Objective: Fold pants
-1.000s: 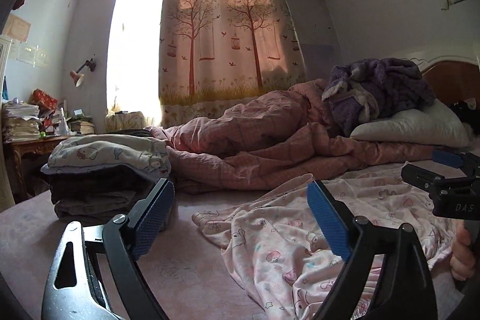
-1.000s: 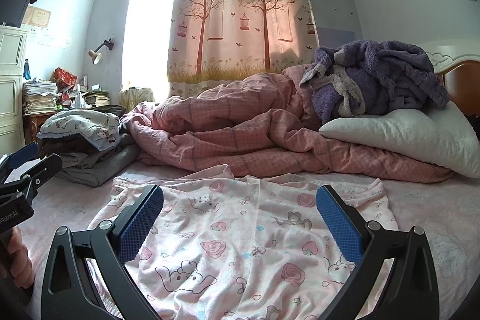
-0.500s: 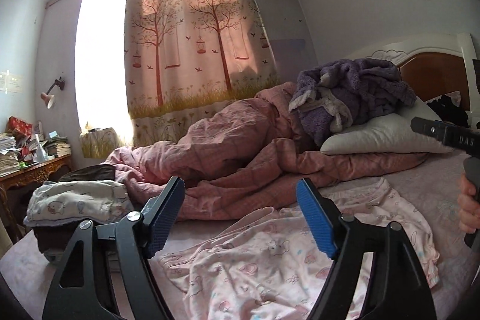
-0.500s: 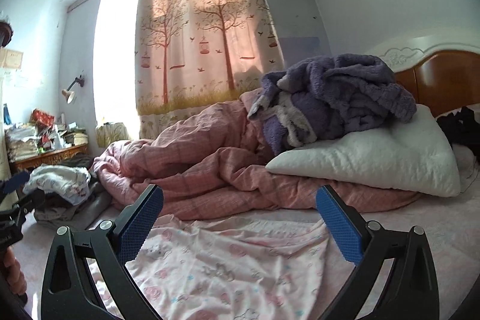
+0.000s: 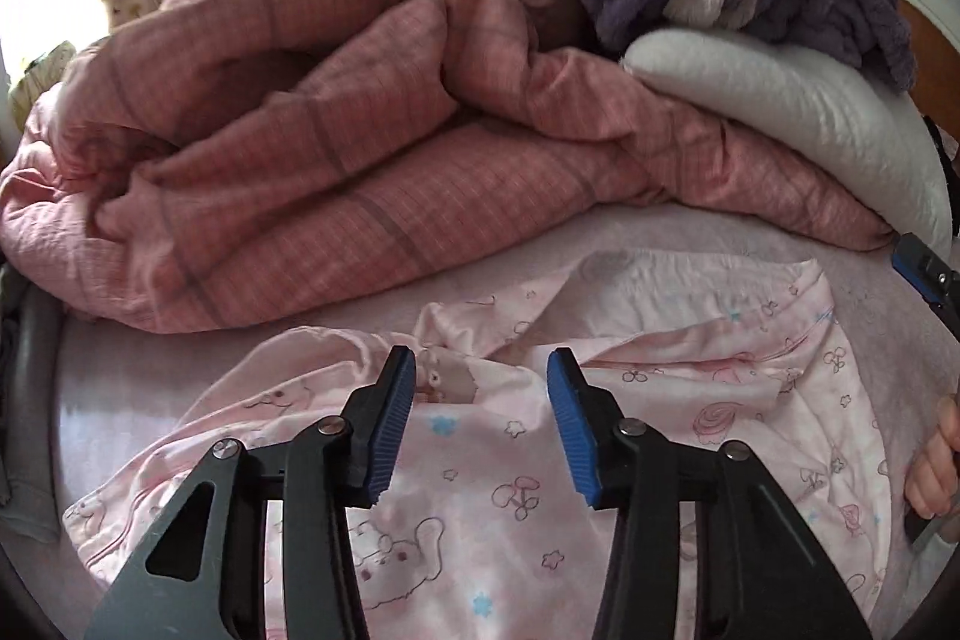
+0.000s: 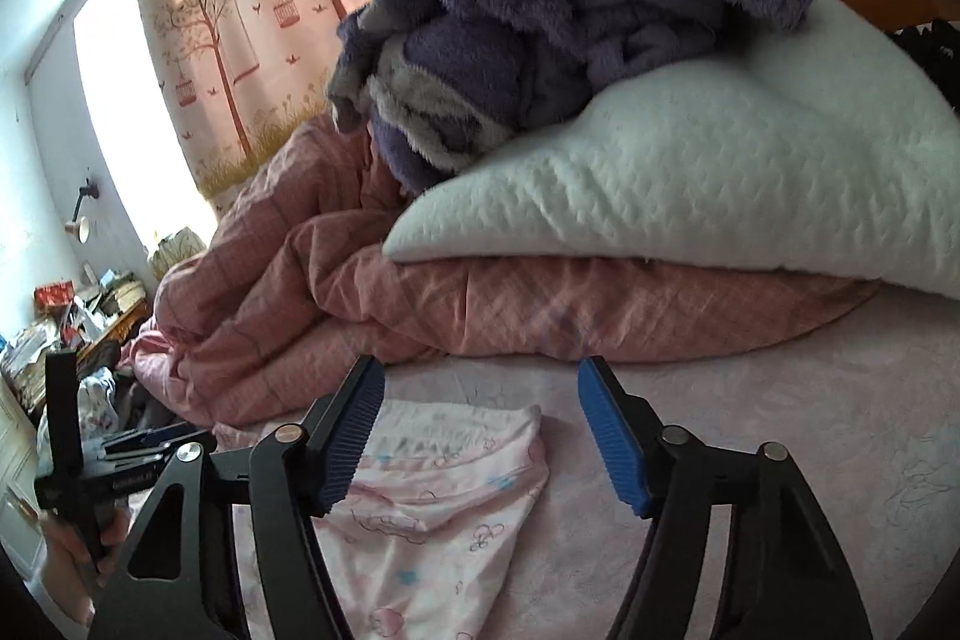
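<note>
The pants point(image 5: 600, 400) lie crumpled on the bed point(image 6: 780, 400), in front of the pink quilt point(image 5: 336, 148) and the pillow point(image 6: 720, 178). The left hand-held gripper point(image 5: 483, 418) hangs over their rumpled upper edge, jaws apart, gripping nothing. The right hand-held gripper point(image 6: 480, 436) is over a corner of the pants, jaws apart and empty too

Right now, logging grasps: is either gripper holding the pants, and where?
Nothing held. Left gripper and right gripper hover open over the pants.
</note>
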Action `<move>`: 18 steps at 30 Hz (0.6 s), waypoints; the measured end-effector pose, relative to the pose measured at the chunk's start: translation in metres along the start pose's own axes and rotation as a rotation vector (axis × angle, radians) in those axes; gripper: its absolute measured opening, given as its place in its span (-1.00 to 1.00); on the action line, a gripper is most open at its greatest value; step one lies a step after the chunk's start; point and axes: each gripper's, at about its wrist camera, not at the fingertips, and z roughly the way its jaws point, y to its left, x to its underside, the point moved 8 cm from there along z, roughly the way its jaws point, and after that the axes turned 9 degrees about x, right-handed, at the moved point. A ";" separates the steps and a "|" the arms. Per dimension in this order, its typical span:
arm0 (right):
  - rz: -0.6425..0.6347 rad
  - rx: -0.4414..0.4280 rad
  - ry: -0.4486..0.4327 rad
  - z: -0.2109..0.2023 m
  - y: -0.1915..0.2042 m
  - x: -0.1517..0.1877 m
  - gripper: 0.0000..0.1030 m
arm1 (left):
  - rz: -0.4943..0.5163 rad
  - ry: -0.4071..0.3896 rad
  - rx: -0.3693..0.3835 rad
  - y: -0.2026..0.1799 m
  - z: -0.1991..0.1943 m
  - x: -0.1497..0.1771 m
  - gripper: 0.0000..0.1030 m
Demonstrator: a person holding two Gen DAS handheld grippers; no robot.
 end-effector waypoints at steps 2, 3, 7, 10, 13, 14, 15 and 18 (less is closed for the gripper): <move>-0.030 0.016 0.061 0.016 0.003 0.011 0.22 | 0.092 0.054 -0.057 -0.014 0.023 -0.005 -0.14; -0.045 0.014 0.075 0.020 0.005 0.012 0.16 | 0.128 0.057 -0.097 -0.020 0.030 -0.007 -0.14; -0.047 0.012 0.090 0.027 0.004 0.017 0.16 | 0.052 0.163 -0.245 -0.014 0.061 -0.006 -0.27; -0.044 0.027 0.130 0.041 0.003 0.023 0.16 | 0.079 0.172 -0.337 -0.007 0.072 -0.008 -0.81; -0.048 0.051 0.214 0.063 0.001 0.031 0.04 | 0.028 0.156 -0.294 0.000 0.074 -0.012 -0.94; -0.043 0.051 0.234 0.070 0.000 0.032 -0.01 | 0.035 0.136 -0.296 0.001 0.071 -0.016 -0.94; -0.033 0.048 0.255 0.077 -0.002 0.033 -0.11 | 0.059 0.111 -0.313 0.002 0.068 -0.020 -0.94; 0.038 0.051 0.265 0.087 -0.012 0.031 -0.28 | 0.109 0.047 -0.355 0.003 0.058 -0.036 -0.94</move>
